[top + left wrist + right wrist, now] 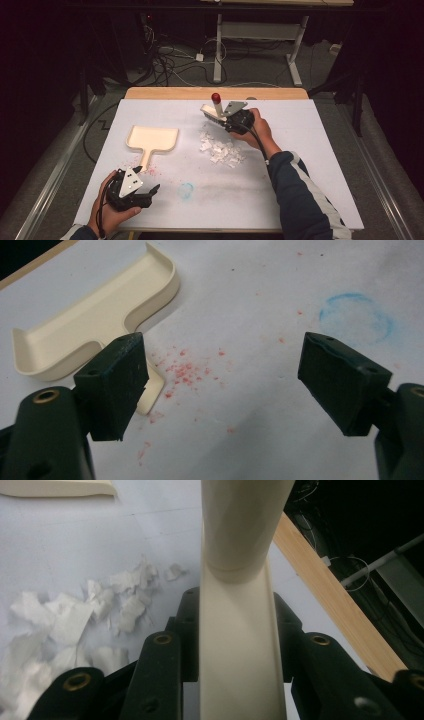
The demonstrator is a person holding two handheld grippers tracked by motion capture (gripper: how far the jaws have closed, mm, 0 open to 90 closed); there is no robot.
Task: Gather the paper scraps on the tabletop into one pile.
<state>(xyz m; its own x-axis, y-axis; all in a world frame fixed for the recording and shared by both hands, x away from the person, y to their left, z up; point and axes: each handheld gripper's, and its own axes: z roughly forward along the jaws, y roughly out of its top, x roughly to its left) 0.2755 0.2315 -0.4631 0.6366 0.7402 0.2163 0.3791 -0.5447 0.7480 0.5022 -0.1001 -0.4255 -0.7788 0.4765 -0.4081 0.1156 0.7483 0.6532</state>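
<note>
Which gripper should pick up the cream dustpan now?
Left. The left gripper is open and empty, and the cream plastic dustpan has its handle just ahead of its jaws. The right gripper is shut on the cream brush, beyond the torn white paper scraps.

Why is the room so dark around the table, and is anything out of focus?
High view: light falls on the white table, the room behind goes black; paper scraps look soft. Right gripper view: the brush handle sits too close, blurred. Left gripper view: sharp on the dustpan, dim at the claw pads.
</note>
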